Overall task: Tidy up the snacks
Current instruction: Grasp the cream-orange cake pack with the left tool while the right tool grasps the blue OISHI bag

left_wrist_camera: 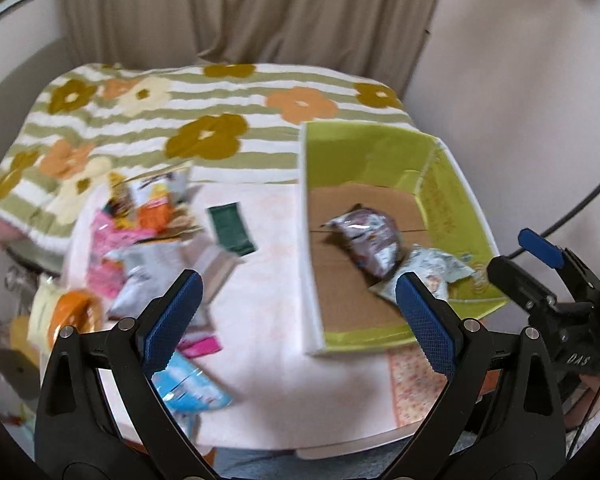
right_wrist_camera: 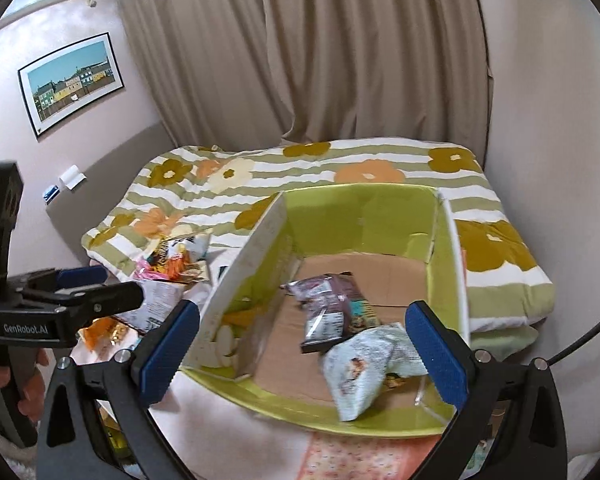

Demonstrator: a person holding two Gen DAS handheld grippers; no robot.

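Observation:
A green cardboard box [left_wrist_camera: 452,184] [right_wrist_camera: 340,216] stands open on the pale table. Inside lie a purple snack bag [left_wrist_camera: 368,240] [right_wrist_camera: 328,304] and a pale blue-white snack bag [left_wrist_camera: 432,272] [right_wrist_camera: 364,364]. A pile of snack packets [left_wrist_camera: 140,224] [right_wrist_camera: 172,264] lies left of the box, with a dark green packet [left_wrist_camera: 232,230] and a light blue packet [left_wrist_camera: 192,388] nearby. My left gripper [left_wrist_camera: 300,320] is open and empty above the table between pile and box. My right gripper [right_wrist_camera: 304,356] is open and empty over the box's near edge; it also shows in the left wrist view [left_wrist_camera: 540,268].
A bed with a flowered, green-striped blanket [left_wrist_camera: 180,120] [right_wrist_camera: 340,172] lies behind the table. Beige curtains [right_wrist_camera: 340,60] hang at the back. An orange packet [left_wrist_camera: 72,316] sits at the table's left edge. A framed picture [right_wrist_camera: 72,80] hangs on the left wall.

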